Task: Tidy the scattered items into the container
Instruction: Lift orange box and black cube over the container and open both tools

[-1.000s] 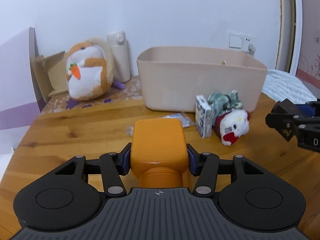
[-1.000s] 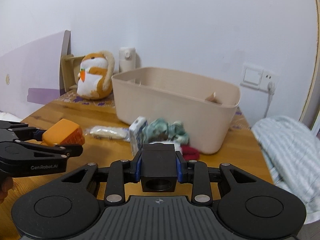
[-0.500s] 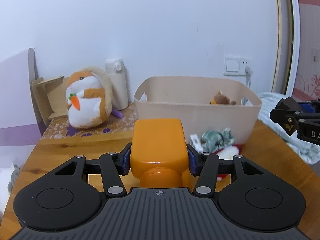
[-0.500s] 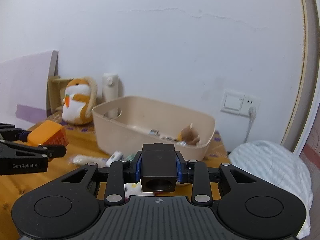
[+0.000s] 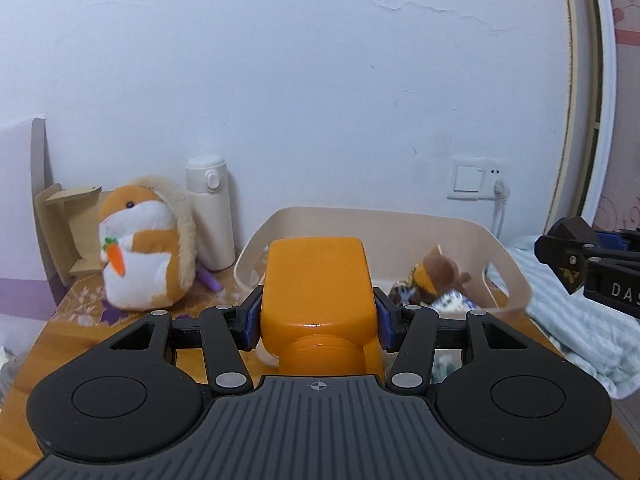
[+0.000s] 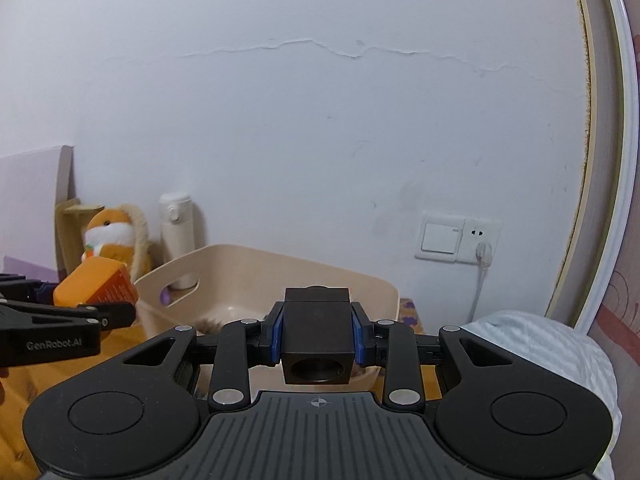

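Left gripper (image 5: 318, 304) clamped on an orange bottle (image 5: 318, 280), blue pads pressing both its sides, the bottle sticking forward and held up in the air. Right gripper (image 6: 317, 334) closed narrow on a black cube (image 6: 317, 332) with a round hole in its near face, pads tight on both sides, also held up off the table. In the right wrist view the left gripper shows at the left edge with the orange bottle (image 6: 96, 286) in it, just near of the bin's left end.

Below and past both grippers: wooden table (image 5: 72, 328). On it the beige bin (image 5: 500, 248), open top, handle cutouts in the ends. Inside the bin a brown plush toy (image 5: 438, 270) lying on some patterned soft things; the rest of the contents hidden by the bottle. Right of the table, a striped light-blue blanket (image 5: 568, 320).

Left of the bin on a patterned mat: orange-and-white hamster plush (image 5: 140, 248) holding a carrot, upright. Behind it a white thermos (image 5: 210, 210) against the wall, a wooden stand (image 5: 64, 220) further left. On the white wall a switch-and-socket plate (image 6: 456, 238) with a white plug in it.
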`<move>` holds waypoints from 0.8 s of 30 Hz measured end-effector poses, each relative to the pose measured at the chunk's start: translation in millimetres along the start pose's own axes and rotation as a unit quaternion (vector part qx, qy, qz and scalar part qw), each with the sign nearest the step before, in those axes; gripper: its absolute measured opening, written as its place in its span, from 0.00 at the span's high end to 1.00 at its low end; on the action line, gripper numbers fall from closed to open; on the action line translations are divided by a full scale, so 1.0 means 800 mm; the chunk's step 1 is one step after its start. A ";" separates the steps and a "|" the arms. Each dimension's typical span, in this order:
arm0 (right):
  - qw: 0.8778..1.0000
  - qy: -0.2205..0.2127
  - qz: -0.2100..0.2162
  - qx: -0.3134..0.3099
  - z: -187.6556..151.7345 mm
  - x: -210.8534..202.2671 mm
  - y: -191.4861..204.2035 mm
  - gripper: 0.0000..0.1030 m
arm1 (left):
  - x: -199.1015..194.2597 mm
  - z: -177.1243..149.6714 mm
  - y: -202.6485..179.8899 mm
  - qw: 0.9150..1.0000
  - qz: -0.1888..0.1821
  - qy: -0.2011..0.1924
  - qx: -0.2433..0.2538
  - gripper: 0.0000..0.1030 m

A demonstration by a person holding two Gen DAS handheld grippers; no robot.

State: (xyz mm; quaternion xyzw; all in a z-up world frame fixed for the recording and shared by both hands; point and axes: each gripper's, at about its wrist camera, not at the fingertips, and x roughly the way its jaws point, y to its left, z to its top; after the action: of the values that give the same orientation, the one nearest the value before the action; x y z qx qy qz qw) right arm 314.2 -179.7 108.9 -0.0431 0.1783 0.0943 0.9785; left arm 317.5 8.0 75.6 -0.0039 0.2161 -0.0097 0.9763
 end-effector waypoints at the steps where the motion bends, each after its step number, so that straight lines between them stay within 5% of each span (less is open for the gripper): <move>1: 1.000 0.001 -0.001 0.002 0.002 0.006 -0.002 0.72 | 0.007 0.003 0.000 1.000 0.000 0.000 -0.001 0.47; 12: 0.999 0.025 -0.022 0.010 0.005 0.076 -0.020 0.72 | 0.088 0.035 -0.017 1.000 0.030 0.000 0.009 0.47; 24: 0.996 0.079 -0.033 0.010 -0.016 0.142 -0.030 0.72 | 0.168 0.041 -0.030 0.997 0.028 0.070 0.016 0.47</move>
State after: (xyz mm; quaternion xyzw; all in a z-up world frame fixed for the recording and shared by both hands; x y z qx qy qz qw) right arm 419.1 -185.3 57.7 -0.0468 0.2547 0.0565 0.9642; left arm 452.4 -18.5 48.9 0.0190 0.2833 0.0141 0.9587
